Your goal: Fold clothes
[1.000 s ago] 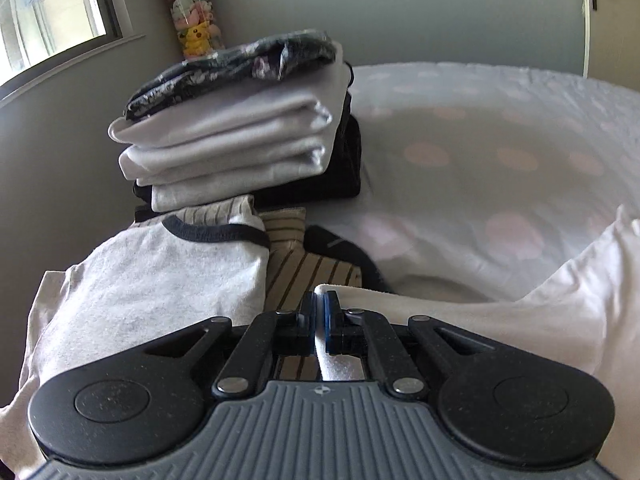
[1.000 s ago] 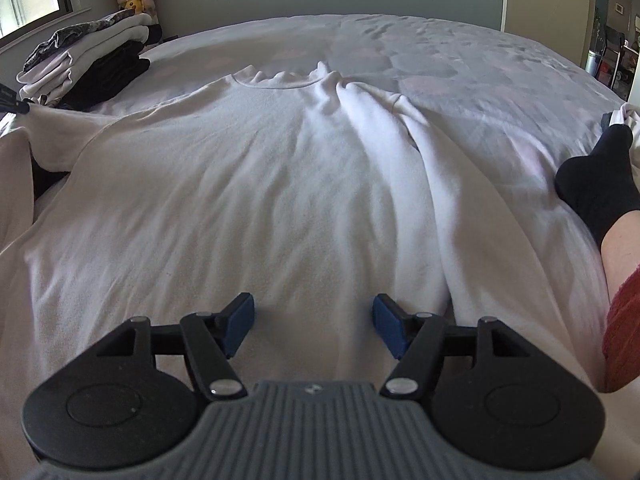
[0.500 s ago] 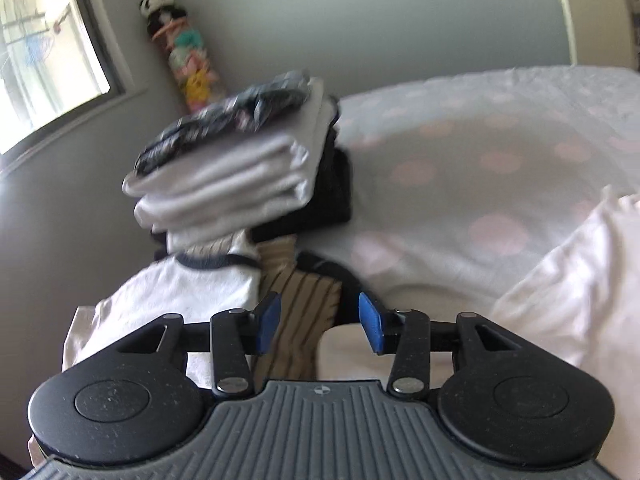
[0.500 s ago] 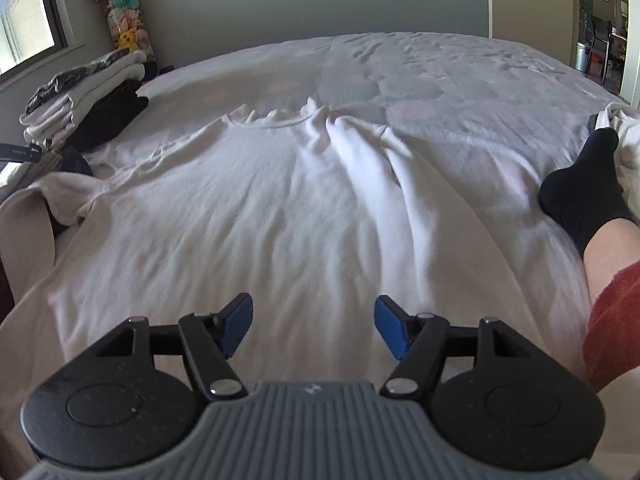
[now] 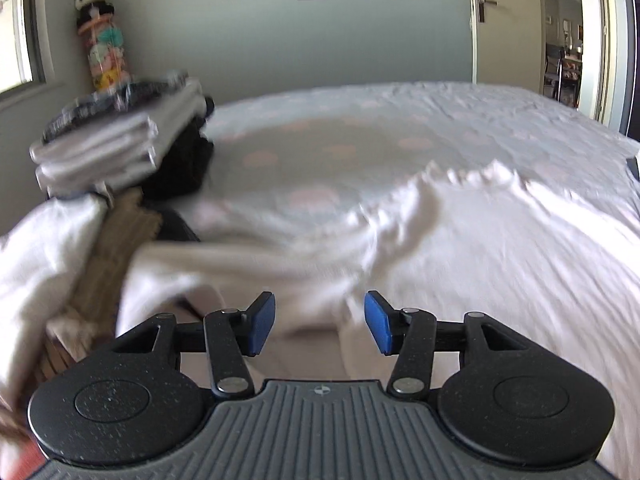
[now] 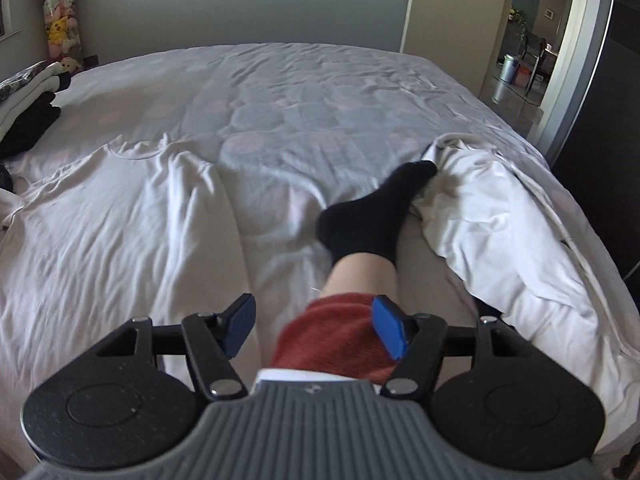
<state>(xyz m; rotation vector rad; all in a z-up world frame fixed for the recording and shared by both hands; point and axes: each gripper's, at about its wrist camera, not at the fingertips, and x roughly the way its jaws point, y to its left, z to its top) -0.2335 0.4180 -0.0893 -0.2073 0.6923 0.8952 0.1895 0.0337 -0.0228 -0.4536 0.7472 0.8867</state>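
Ahead of the left gripper point(image 5: 318, 322), whose blue pads stand well apart and are opening wider with nothing pinched between them, a white shirt point(image 5: 460, 240) lies spread over a spotted bed sheet point(image 5: 340, 140). One rumpled sleeve of the shirt trails toward the left-hand pad, blurred by motion. Beyond and to the left of those jaws sits a stack of folded clothes point(image 5: 116, 136), pale layers topped by a dark patterned piece, with a brown striped garment point(image 5: 116, 248) and more white cloth heaped below it. A column of plush toys point(image 5: 102, 40) stands against the wall behind the stack.

Between the pads of the right gripper point(image 6: 314, 328), which are narrowing slightly yet remain wide and grip nothing, the person's leg shows below in a red trouser leg point(image 6: 332, 336), bare shin and black sock point(image 6: 372, 212). The white shirt point(image 6: 120, 224) lies flat to the left of these jaws, its neckline toward the far side of the bed. To their right, just past the sock's toe, a crumpled white garment point(image 6: 500, 220) rests near the bed's edge. An open doorway point(image 6: 528, 28) appears far beyond on the right.
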